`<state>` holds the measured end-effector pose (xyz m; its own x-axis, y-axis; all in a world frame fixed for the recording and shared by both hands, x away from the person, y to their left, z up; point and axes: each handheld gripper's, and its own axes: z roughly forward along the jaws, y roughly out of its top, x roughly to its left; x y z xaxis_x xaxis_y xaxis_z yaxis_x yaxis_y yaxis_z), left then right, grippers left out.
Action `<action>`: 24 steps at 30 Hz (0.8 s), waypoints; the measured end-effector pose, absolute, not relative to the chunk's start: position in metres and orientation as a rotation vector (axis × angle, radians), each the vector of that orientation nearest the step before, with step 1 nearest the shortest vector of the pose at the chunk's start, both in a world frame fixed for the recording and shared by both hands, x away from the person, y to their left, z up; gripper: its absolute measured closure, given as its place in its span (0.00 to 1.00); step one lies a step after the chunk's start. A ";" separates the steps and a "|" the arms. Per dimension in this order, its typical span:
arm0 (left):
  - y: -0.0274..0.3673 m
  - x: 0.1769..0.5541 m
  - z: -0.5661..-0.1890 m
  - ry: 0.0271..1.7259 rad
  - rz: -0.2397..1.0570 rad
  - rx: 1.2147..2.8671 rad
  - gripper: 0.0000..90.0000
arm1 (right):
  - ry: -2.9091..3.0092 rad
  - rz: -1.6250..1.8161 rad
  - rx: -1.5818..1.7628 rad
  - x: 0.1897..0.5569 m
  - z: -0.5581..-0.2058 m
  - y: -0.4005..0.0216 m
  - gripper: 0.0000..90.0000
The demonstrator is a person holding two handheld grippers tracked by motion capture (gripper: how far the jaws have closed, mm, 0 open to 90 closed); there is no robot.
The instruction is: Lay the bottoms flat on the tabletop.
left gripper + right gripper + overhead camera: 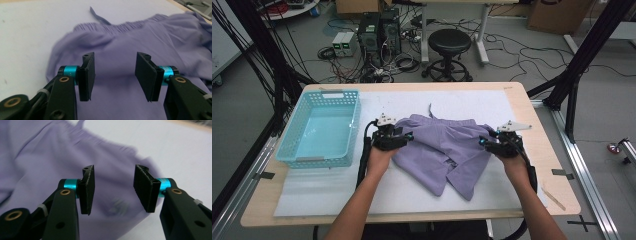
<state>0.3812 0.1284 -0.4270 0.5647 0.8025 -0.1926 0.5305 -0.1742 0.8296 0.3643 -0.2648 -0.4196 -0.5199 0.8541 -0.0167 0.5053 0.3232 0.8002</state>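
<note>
We've got the purple shorts (447, 152) crumpled mid-frame on the white mat (492, 102) in the high view, waistband toward the top, drawstring (431, 111) sticking up past it. Left gripper (408, 137) sits at the garment's left edge, right gripper (484, 142) at its right edge, both pointing inward. In both gripper views we see jaws spread apart, nothing pinched, fabric lying beyond and below the gap. Teal basket (323, 128) sits left of frame, near the left gripper, apart from the shorts.
</note>
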 end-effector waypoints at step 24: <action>0.137 0.373 -0.436 1.124 0.485 1.932 0.99 | 2.253 0.995 1.208 0.370 -0.440 -0.265 0.99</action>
<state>0.3727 0.1366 -0.4364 0.5255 0.8476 -0.0738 0.5278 -0.2567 0.8097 0.3699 -0.2649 -0.4400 -0.5491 0.8356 -0.0119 0.5539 0.3746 0.7435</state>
